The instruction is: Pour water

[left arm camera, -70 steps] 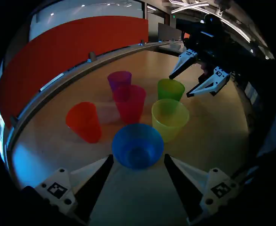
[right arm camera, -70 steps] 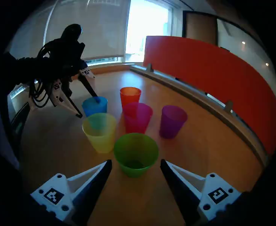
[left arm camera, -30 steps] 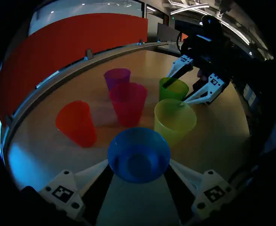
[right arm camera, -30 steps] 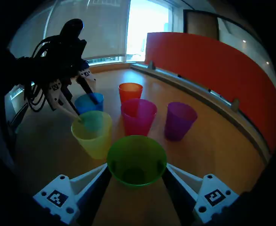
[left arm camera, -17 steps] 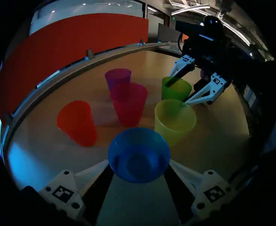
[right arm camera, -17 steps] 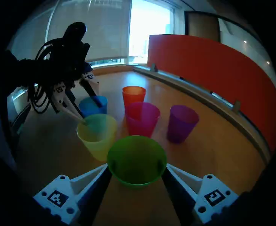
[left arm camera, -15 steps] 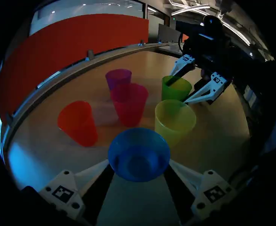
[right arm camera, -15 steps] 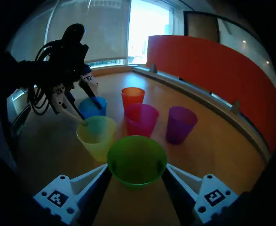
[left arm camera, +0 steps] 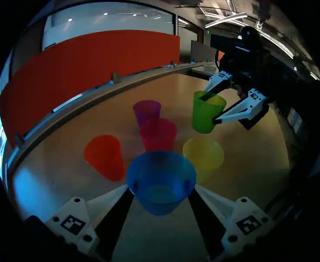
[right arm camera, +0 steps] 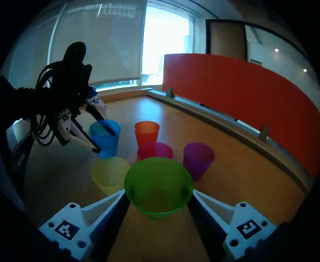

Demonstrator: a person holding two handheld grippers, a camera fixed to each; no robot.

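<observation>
My left gripper is shut on a blue cup, held upright above the wooden table. My right gripper is shut on a green cup, also lifted and upright. In the left gripper view the right gripper holds the green cup in the air, far right of centre. In the right gripper view the left gripper carries the blue cup at the left. I cannot tell how much liquid either cup holds.
Several cups stand on the table between the grippers: yellow, magenta, purple and orange-red. A red partition runs along the table's far edge. A bright window lies behind.
Both grippers closed in on their cups and shut on them, then rose. The blue and green cups now hang above the table; the other cups have not moved.
</observation>
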